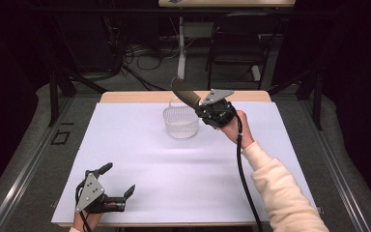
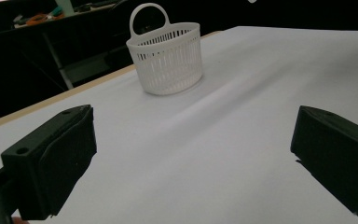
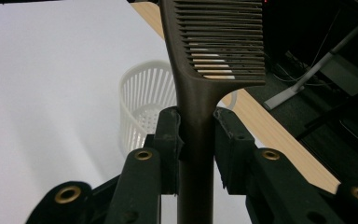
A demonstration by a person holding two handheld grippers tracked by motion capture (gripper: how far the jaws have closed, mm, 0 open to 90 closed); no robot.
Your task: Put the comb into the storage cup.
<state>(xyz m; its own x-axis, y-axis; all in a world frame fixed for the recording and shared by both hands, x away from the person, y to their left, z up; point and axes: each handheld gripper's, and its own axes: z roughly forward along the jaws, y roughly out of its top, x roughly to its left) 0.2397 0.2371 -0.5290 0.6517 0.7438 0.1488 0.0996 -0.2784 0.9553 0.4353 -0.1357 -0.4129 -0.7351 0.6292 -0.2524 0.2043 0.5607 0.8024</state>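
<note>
Right jaws: pressed on either side of the comb's handle, so the right gripper [image 3: 196, 140] pinches it firmly, the pads touching the handle on both sides
Comb [image 3: 214, 56]: dark brown, its handle running down between the jaws and its toothed end pointing away from the gripper; in the high view it is held in the air, tilted up and to the left, just above and behind the basket
Comb teeth: fine and close-set, along one edge of the head, with the table edge showing through the gaps
Right hand [image 1: 234, 126]: raised over the far right part of the sheet, a cream sleeve behind it, a black cable trailing from the gripper toward the near edge
Basket [image 1: 180, 122]: small, white, slatted plastic with a loop handle at its far rim, standing upright on the far middle of the sheet; what can be seen of its inside holds nothing
Left jaws: spread wide apart with nothing between them; the left gripper [image 1: 118, 180] is low over the near left corner, well apart from the basket
Table [image 1: 140, 159]: covered by a white sheet, with a wooden strip bare along the far edge
</note>
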